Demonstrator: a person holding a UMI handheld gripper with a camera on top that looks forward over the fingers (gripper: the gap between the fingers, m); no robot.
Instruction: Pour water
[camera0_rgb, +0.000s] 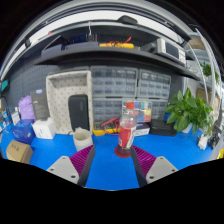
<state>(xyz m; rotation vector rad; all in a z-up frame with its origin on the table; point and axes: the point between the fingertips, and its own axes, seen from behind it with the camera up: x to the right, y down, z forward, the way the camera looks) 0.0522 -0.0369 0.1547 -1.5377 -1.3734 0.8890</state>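
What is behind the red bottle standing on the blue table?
Behind the red bottle stands a clear container, then a wall of small drawers. The bottle covers the container's lower part. The open gripper hovers before it.

Bottle (126, 131) stands on table (180, 152), just ahead of gripper (111, 158), between open fingers' line. Cup (82, 139) left of bottle. Plant (190, 110) right. Shelf (110, 45) behind, above.

A blue counter (110, 165) runs to a far grey wall (125, 85). A shelf (105, 45) hangs above; a plant (188, 110) stands right.
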